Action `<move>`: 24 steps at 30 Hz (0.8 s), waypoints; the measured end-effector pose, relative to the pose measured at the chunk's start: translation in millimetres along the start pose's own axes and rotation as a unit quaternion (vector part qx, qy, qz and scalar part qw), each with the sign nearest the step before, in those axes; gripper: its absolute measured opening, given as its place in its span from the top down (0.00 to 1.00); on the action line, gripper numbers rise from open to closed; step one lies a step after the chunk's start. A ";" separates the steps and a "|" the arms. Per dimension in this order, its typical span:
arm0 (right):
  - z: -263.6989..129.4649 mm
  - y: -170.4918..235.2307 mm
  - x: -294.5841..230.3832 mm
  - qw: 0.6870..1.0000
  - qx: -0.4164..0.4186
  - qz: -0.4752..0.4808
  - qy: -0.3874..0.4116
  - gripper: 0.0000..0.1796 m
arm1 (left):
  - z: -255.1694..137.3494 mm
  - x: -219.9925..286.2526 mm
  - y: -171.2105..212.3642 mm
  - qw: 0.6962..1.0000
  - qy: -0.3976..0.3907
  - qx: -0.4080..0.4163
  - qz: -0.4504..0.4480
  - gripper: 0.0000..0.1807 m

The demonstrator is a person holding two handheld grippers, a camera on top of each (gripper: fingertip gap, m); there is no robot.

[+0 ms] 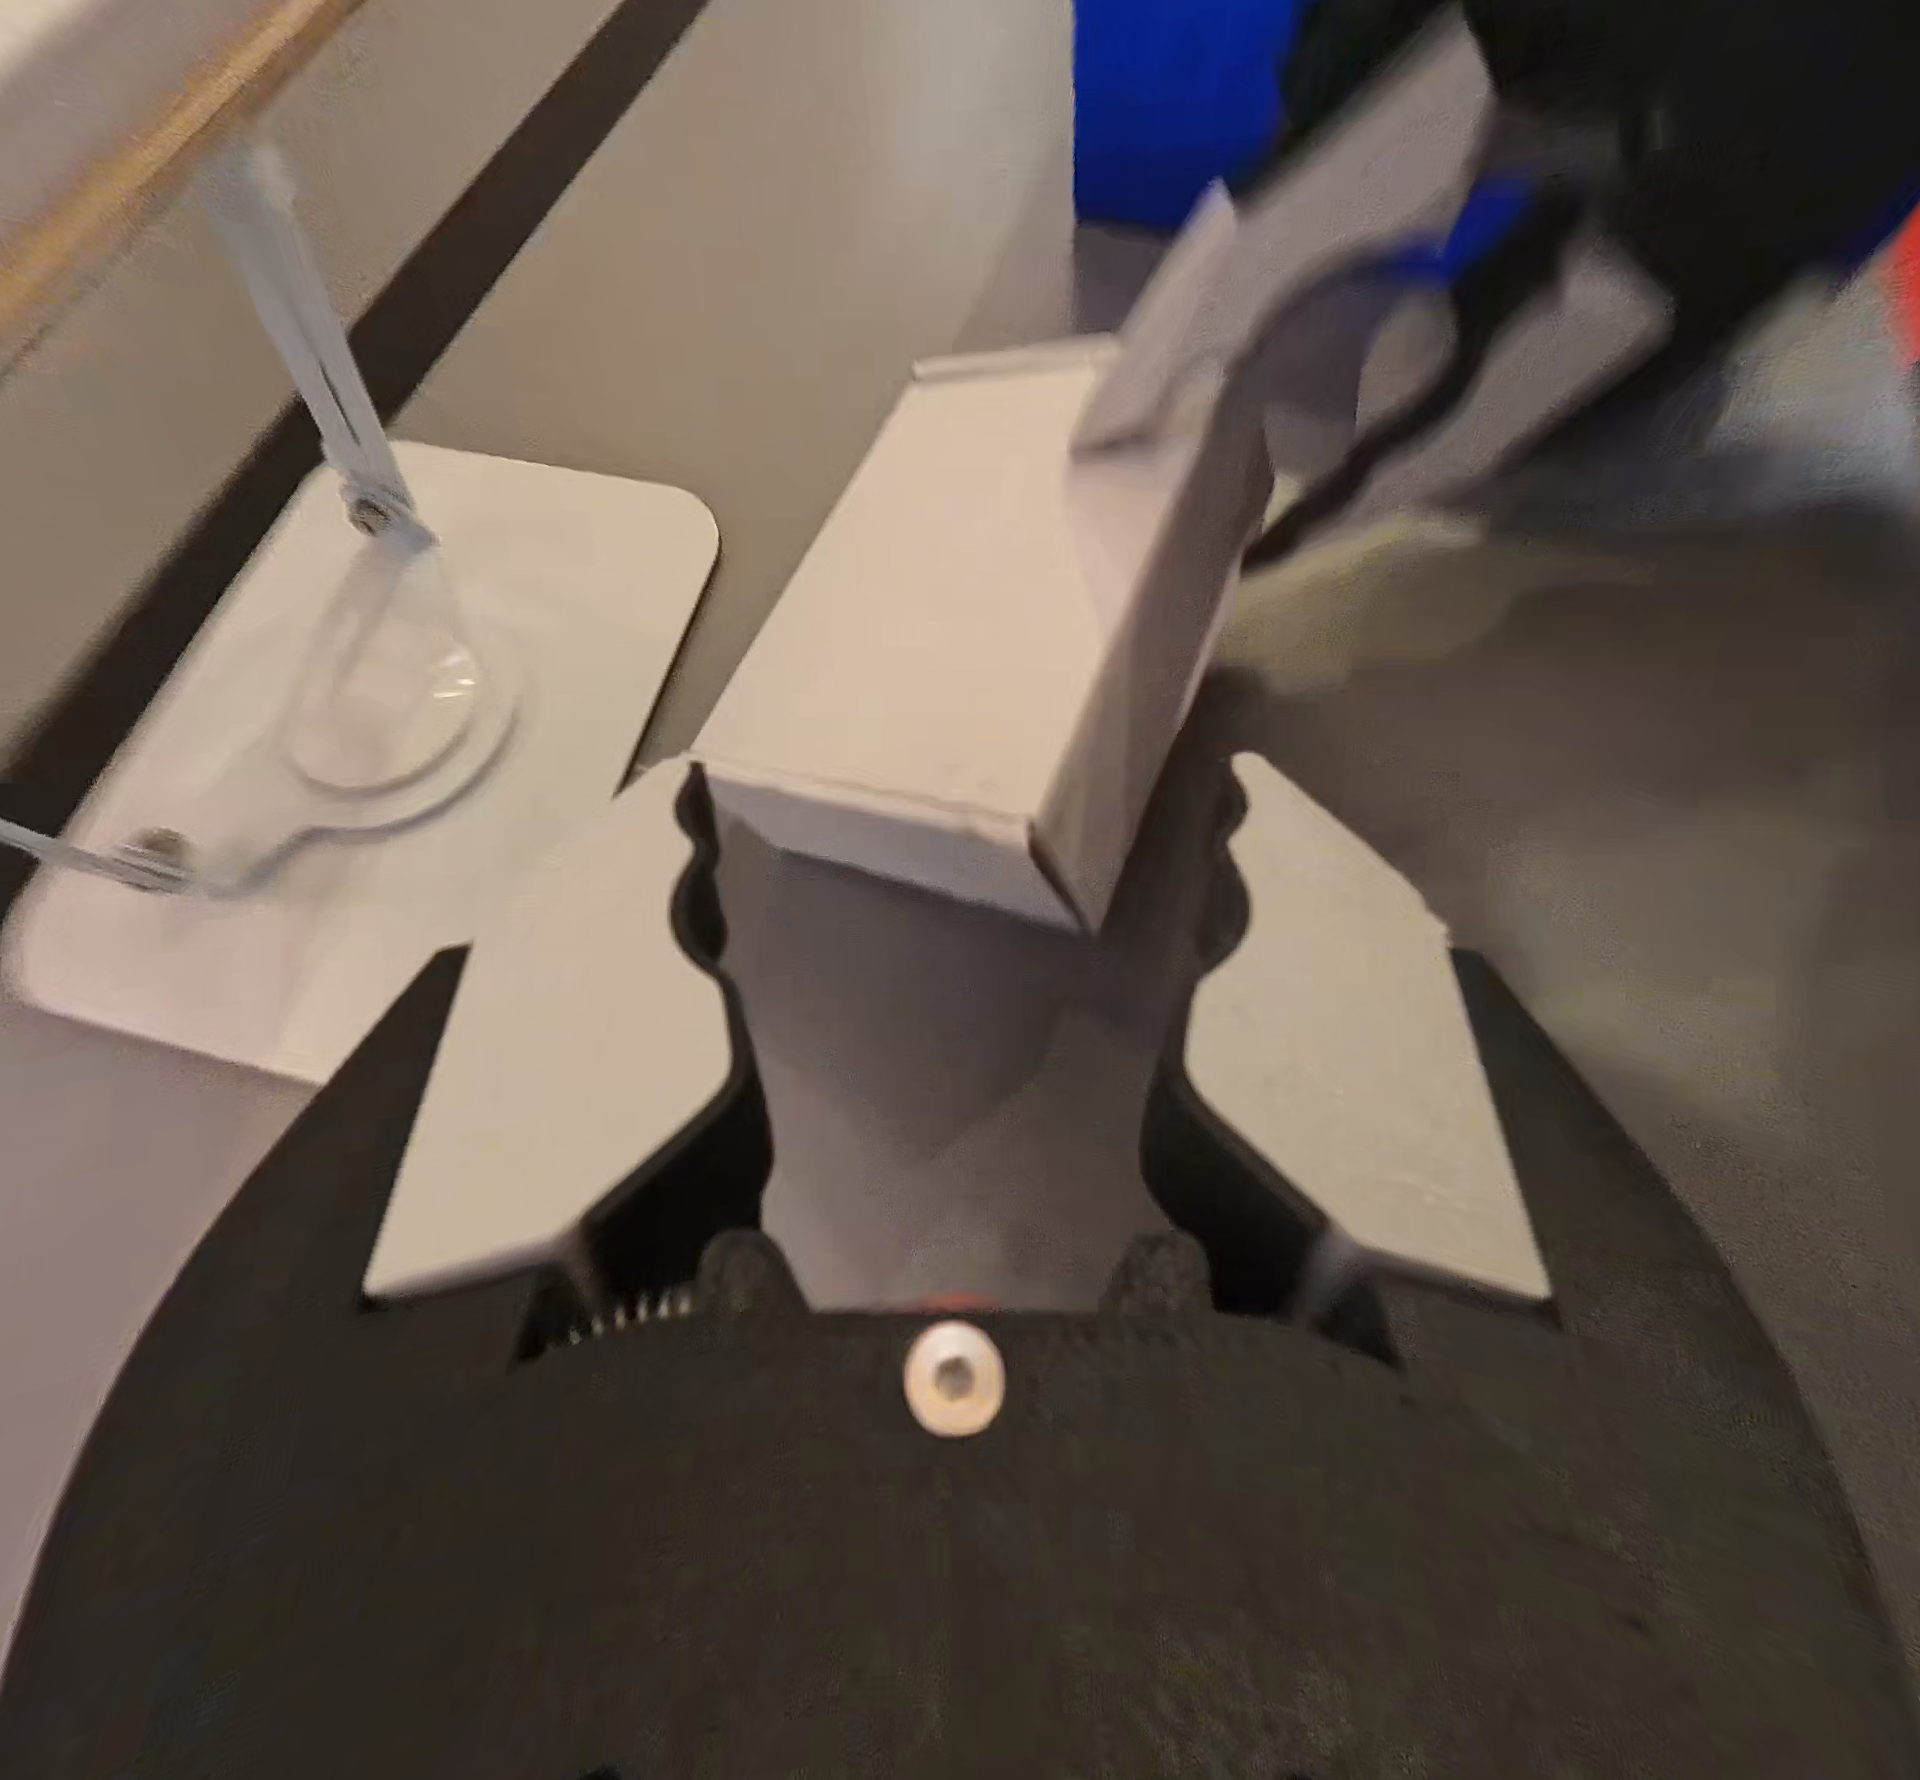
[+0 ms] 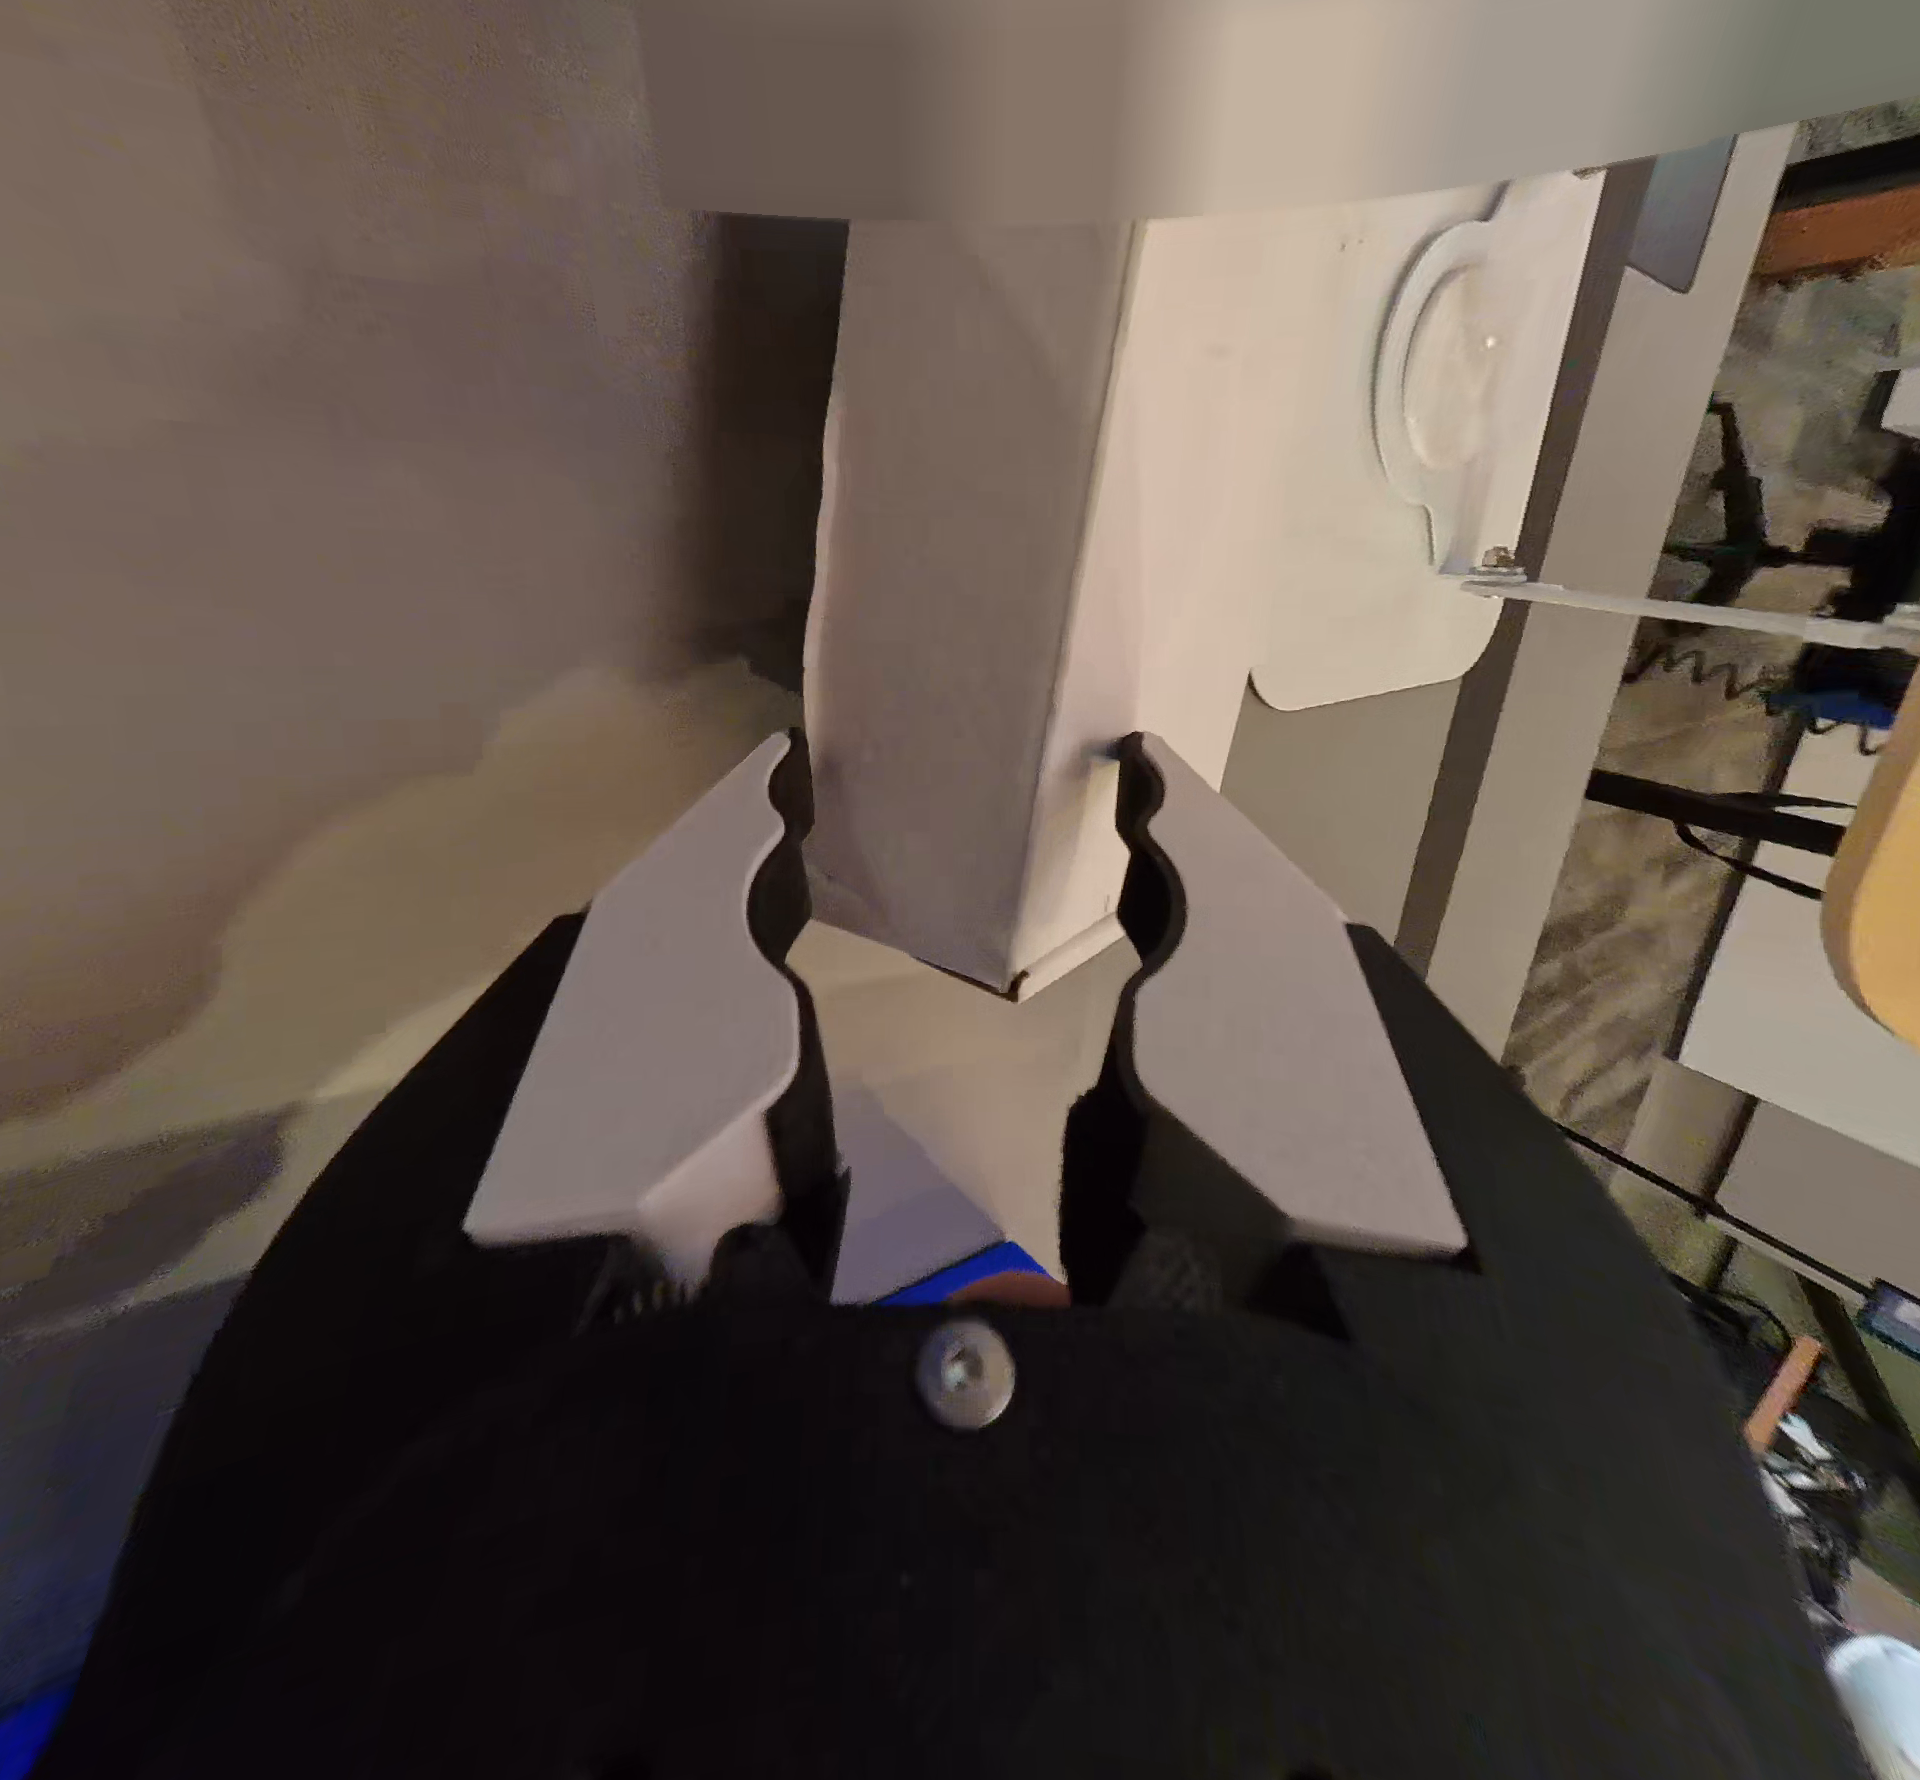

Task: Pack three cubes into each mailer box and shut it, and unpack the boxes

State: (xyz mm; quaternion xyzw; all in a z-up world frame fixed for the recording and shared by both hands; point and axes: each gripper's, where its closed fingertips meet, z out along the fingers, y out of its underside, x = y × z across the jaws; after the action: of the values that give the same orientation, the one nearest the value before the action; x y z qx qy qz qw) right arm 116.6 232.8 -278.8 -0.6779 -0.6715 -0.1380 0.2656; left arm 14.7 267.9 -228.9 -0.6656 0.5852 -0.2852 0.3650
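Note:
A shut white mailer box [image 1: 935, 608] hangs tilted in the air over the grey table's edge. My right gripper [image 2: 964, 743] is shut on one end of the box [image 2: 935, 587], with both fingertips pressed to its sides. In the left wrist view, blurred, the right gripper [image 1: 1174, 348] holds the far end. My left gripper [image 1: 966, 785] stands wide, with the box's near end between its tips. The left fingertip [image 1: 691, 795] touches the box corner, and a gap shows at the right fingertip [image 1: 1236, 785]. No cubes are in view.
A white base plate [image 1: 582, 567] with a clear disc and thin white rods lies on the table left of the box; it also shows in the right wrist view [image 2: 1299, 483]. A black strip [image 1: 520, 203] crosses the table. A blue bin [image 1: 1164, 68] stands behind. Floor and cables [image 2: 1714, 795] lie right.

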 end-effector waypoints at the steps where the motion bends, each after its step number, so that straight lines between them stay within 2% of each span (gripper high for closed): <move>1: -1.6 0.1 -0.2 1.000 0.007 0.003 -0.008 0.68 | 1.1 7.7 8.3 0.998 -0.016 -0.029 0.058 0.49; 4: -5.5 -0.1 -0.7 0.999 0.015 0.003 -0.032 0.68 | 15.6 13.4 37.1 0.974 -0.062 -0.136 0.172 0.46; 8: -13.3 -2.5 -3.5 0.997 0.030 0.010 -0.068 0.68 | 34.4 5.8 41.1 0.936 -0.144 -0.172 0.271 0.51; 10: -15.9 -2.9 -4.5 0.996 0.040 0.021 -0.081 0.68 | 41.8 6.2 41.2 0.918 -0.168 -0.179 0.310 0.60; 13: -16.6 2.1 -1.2 0.997 0.039 0.028 -0.066 0.67 | 44.9 7.8 36.7 0.912 -0.187 -0.171 0.323 0.62; 14: -16.7 2.7 0.3 0.998 0.034 0.033 -0.048 0.63 | 44.2 8.0 36.4 0.913 -0.187 -0.173 0.320 0.62; 15: -16.1 3.6 1.1 0.999 0.023 0.029 -0.022 0.51 | 44.4 11.3 34.1 0.919 -0.176 -0.166 0.312 0.62; 16: -15.3 4.7 -0.1 1.000 0.006 0.007 0.006 0.47 | 44.4 12.4 32.6 0.927 -0.169 -0.164 0.293 0.62; 18: -15.3 0.6 5.9 0.994 -0.014 -0.044 0.096 0.49 | 44.2 12.4 30.5 0.935 -0.159 -0.169 0.268 0.62; 20: -11.6 -6.6 5.3 0.987 -0.019 -0.068 0.144 0.53 | 44.5 15.0 27.4 0.943 -0.142 -0.173 0.244 0.62; 21: -11.2 -5.5 10.0 0.982 -0.034 -0.070 0.170 0.58 | 44.8 16.5 26.4 0.943 -0.138 -0.178 0.244 0.62; 22: -12.0 -4.7 14.6 0.979 -0.041 -0.069 0.187 0.67 | 45.3 17.5 27.0 0.939 -0.140 -0.184 0.254 0.62; 24: -12.2 -5.8 13.2 0.986 -0.026 -0.048 0.157 0.68 | 45.3 17.2 27.1 0.938 -0.147 -0.187 0.253 0.62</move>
State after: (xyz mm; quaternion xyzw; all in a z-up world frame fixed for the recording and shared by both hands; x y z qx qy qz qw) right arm 113.8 236.9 -260.6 -0.6220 -0.6492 -0.2726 0.3427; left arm 38.4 256.5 -277.8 -0.5860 0.7170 0.0316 0.3762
